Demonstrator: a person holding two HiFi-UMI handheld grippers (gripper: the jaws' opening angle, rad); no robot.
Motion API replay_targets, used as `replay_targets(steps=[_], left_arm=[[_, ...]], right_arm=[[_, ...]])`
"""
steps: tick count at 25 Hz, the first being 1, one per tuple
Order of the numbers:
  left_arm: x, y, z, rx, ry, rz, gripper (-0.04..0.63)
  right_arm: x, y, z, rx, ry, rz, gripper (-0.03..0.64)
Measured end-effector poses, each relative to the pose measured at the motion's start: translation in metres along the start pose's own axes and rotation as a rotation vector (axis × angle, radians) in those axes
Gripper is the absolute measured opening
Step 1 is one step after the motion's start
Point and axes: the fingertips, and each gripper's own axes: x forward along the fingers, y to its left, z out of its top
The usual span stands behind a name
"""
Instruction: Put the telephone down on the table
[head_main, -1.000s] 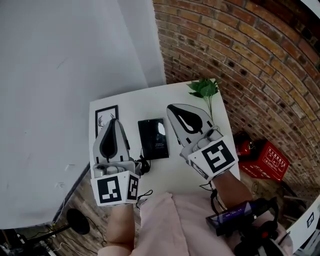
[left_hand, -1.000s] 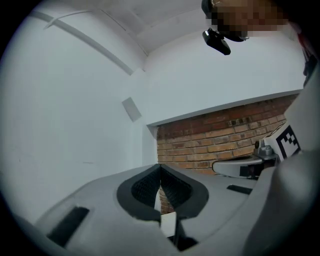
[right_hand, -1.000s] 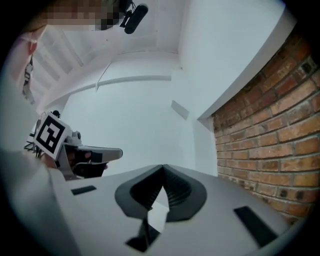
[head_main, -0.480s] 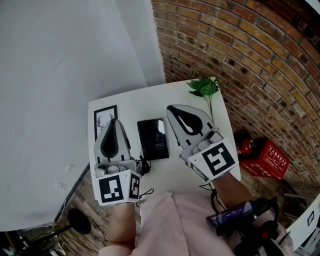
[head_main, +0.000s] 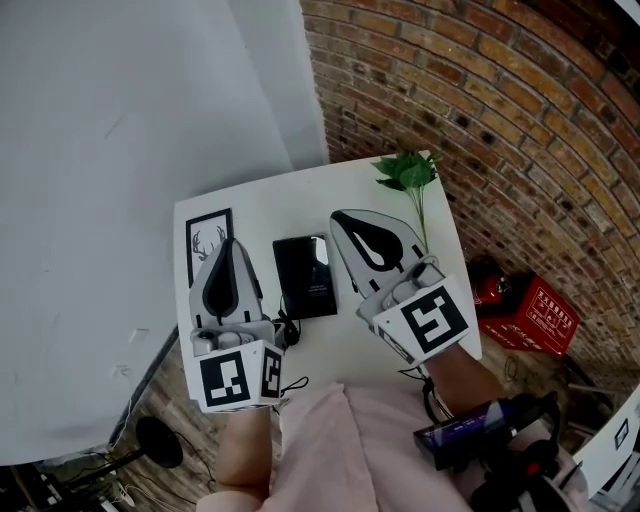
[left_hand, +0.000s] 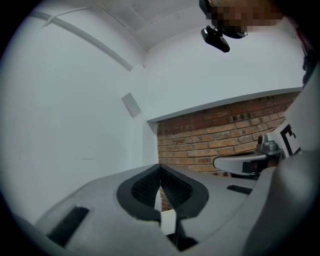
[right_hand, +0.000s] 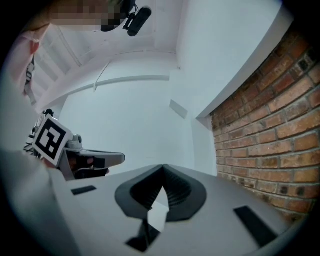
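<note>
Table (head_main: 285, 205), small and white, stands in the corner under both grippers. Left gripper (head_main: 228, 250) and right gripper (head_main: 345, 222) hover level over it, each with its jaws pressed together on nothing, probably because the load has been let go. Telephone (head_main: 305, 277) lies flat on the tabletop between the two, so the task looks finished. Picture frame (head_main: 205, 232) lies partly beneath the left gripper, and a green sprig (head_main: 408, 178) lies beyond the right gripper's tip.

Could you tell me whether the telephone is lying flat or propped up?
Lying flat: the telephone rests on the white table, its glossy face upward showing a reflection.
</note>
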Motion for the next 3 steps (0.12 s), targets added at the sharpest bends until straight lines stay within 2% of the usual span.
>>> replay_targets(steps=[3], left_arm=[[0.0, -0.0013, 0.0003, 0.003, -0.001, -0.002, -0.002]], right_arm=[[0.0009, 0.0039, 0.0003, 0.005, -0.003, 0.007, 0.005]])
